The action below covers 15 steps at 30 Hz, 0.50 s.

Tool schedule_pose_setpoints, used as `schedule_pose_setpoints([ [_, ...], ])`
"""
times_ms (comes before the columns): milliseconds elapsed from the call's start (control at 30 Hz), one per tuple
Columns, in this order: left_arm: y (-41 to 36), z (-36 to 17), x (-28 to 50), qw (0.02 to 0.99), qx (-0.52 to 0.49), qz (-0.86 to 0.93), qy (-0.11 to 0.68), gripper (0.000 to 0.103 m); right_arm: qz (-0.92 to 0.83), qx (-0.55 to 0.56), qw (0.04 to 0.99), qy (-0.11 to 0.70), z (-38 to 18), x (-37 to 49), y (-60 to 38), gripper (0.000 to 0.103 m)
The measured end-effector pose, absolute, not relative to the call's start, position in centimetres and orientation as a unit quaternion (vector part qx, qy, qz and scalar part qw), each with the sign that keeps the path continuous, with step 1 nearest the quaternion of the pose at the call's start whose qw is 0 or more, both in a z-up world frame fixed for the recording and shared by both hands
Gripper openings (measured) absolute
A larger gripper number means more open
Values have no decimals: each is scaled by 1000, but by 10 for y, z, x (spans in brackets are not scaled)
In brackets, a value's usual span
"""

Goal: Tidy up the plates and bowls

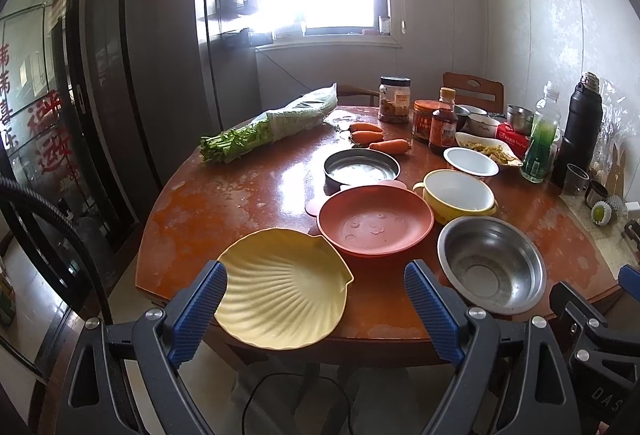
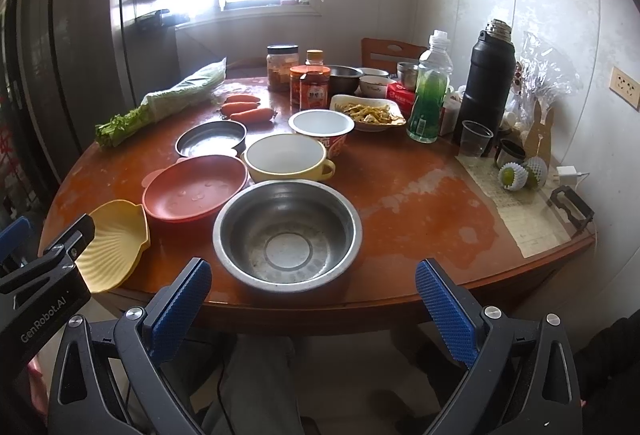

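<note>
A yellow shell-shaped plate (image 1: 286, 291) (image 2: 112, 249) overhangs the table's near edge. Behind it lie a red plate (image 1: 374, 221) (image 2: 196, 189), a shallow steel dish (image 1: 362, 165) (image 2: 211, 139), a yellow two-handled bowl (image 1: 458, 193) (image 2: 286, 157), a white-lined bowl (image 1: 472, 161) (image 2: 321, 127) and a large steel bowl (image 1: 491, 265) (image 2: 288, 235). My left gripper (image 1: 316, 309) is open just short of the shell plate, holding nothing. My right gripper (image 2: 314, 309) is open below the table edge, in front of the steel bowl.
On the round wooden table (image 2: 420, 195) stand carrots (image 1: 376, 139), bagged greens (image 1: 276, 125), jars, sauce bottles (image 1: 442, 127), a dish of food (image 2: 370, 113), a green bottle (image 2: 430, 95), a black flask (image 2: 486, 83) and a plastic cup (image 2: 474, 139). A fridge (image 1: 168, 55) stands at the left.
</note>
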<state>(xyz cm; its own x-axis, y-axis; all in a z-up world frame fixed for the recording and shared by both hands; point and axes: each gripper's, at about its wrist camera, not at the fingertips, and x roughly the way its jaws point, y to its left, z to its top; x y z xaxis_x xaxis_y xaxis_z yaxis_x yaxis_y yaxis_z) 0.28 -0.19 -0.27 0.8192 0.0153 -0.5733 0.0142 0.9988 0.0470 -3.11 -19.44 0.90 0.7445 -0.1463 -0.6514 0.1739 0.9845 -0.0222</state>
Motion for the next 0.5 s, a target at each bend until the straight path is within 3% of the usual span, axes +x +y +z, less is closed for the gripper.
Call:
schedule_pose_setpoints([
  [500, -3, -4, 3, 952, 20, 0, 305, 91, -84, 19, 934, 346, 12, -32, -194, 102],
])
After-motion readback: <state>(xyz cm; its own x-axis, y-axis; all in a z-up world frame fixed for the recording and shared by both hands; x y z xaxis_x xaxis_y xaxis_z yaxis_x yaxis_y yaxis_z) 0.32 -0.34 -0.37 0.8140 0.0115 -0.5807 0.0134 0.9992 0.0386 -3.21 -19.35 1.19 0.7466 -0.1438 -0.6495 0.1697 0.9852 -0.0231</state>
